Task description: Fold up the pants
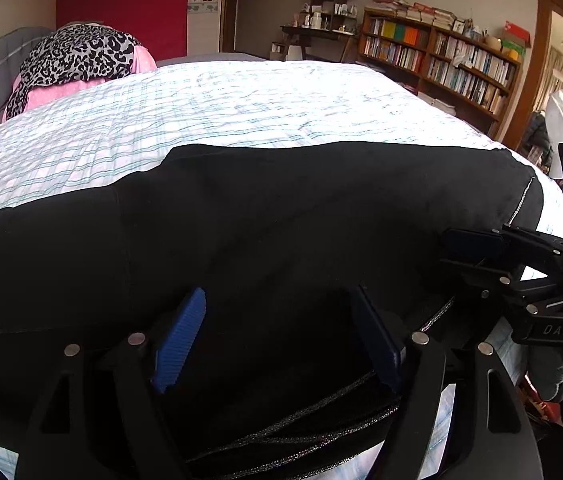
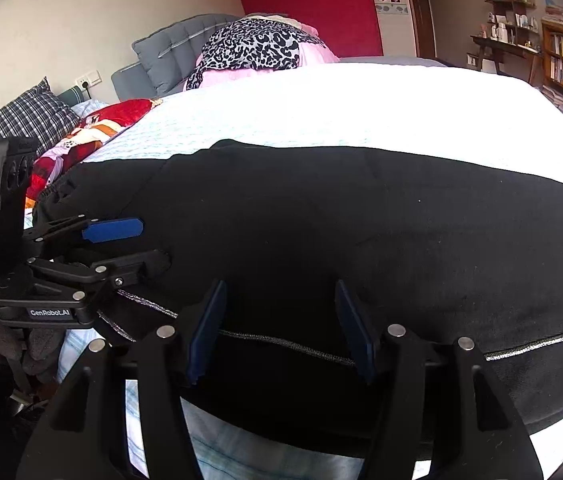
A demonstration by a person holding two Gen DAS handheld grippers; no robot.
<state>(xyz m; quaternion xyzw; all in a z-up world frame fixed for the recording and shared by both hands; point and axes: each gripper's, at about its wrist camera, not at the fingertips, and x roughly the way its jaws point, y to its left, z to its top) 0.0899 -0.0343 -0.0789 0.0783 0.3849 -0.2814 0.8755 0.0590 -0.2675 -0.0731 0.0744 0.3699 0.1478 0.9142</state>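
Observation:
Black pants (image 1: pixel 281 208) (image 2: pixel 361 220) lie spread flat across the bed, with a thin silver seam line (image 2: pixel 281 342) along the near edge. My left gripper (image 1: pixel 279 336) hangs low over the near edge of the pants, its blue pads (image 1: pixel 179 340) wide apart with only flat cloth beneath them. My right gripper (image 2: pixel 281 328) stands open over the same near edge, further right. Each gripper shows in the other's view: the right gripper (image 1: pixel 443 250) at the pants' right end, the left gripper (image 2: pixel 153 244) near the gathered waist end.
The pants rest on a white, teal-checked bedspread (image 1: pixel 221 100) (image 2: pixel 361 96). A leopard-print cloth (image 1: pixel 77 56) on pink bedding sits at the far side by the grey headboard (image 2: pixel 177 44). A red patterned blanket (image 2: pixel 81 136) and a plaid pillow (image 2: pixel 29 116) lie left. Bookshelves (image 1: pixel 441 56) line the far wall.

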